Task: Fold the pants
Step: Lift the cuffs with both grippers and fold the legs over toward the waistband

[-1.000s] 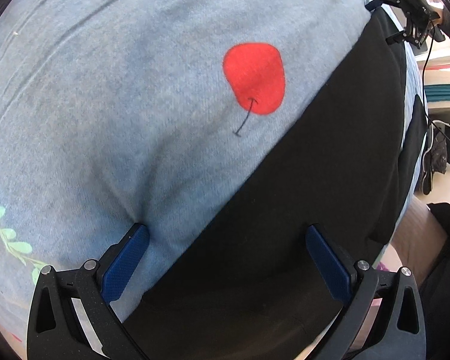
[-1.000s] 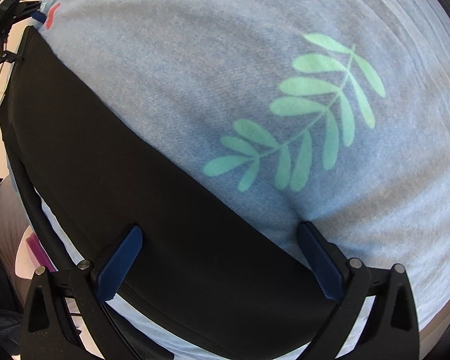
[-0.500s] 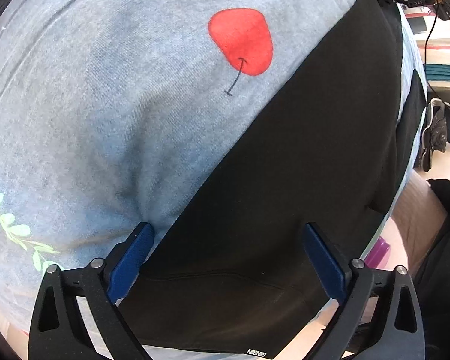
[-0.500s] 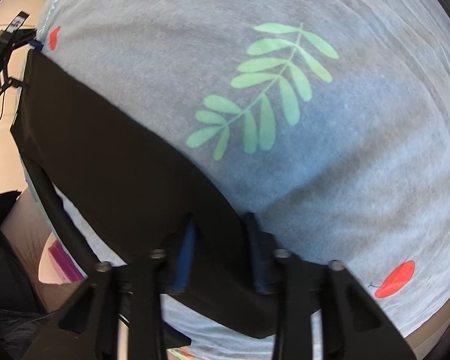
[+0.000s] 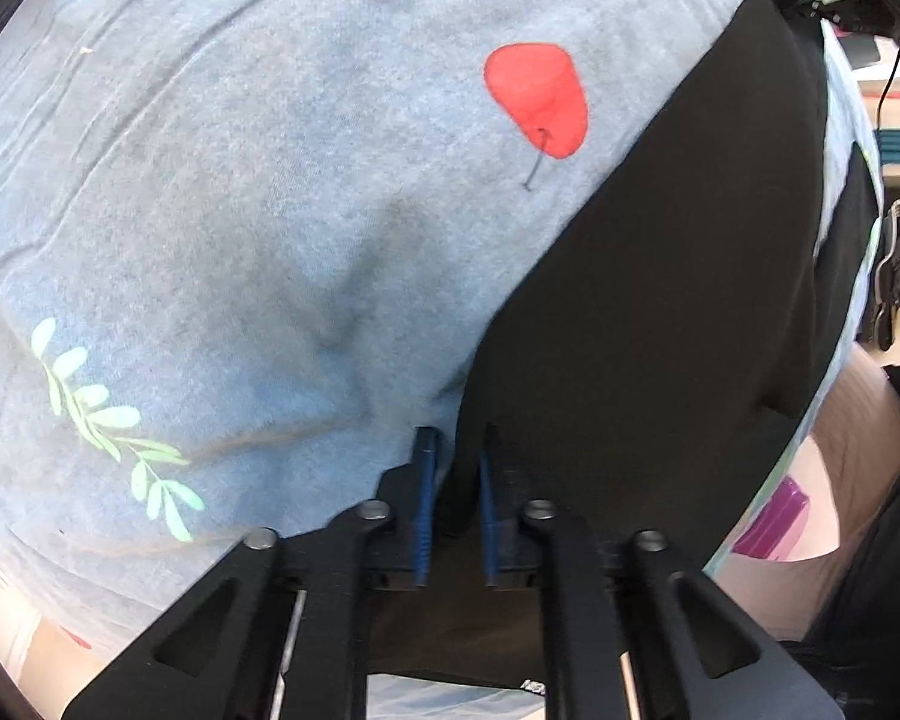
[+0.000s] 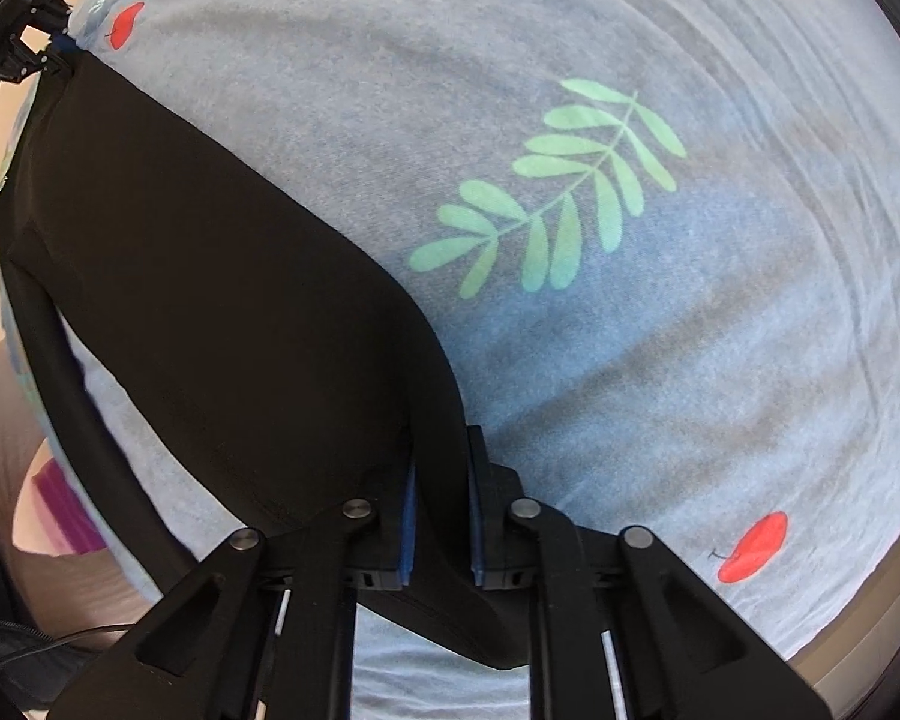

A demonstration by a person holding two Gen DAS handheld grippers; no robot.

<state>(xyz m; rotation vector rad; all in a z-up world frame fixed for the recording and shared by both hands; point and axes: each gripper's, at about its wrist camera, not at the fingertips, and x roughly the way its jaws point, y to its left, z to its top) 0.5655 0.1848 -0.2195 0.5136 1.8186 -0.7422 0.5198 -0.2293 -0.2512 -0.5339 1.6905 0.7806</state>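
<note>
I have the left gripper (image 5: 455, 456) clamped on the edge of the black pants (image 5: 678, 312), and the right gripper (image 6: 441, 450) is pinched shut on the same edge at the other end. The pants lie on the blue printed cloth (image 5: 240, 210), running from the jaws at bottom centre toward the upper right in the left view and the upper left in the right. With that long axis strung between the two grips, I judge the fold needs both hands to carry it across together.
</note>
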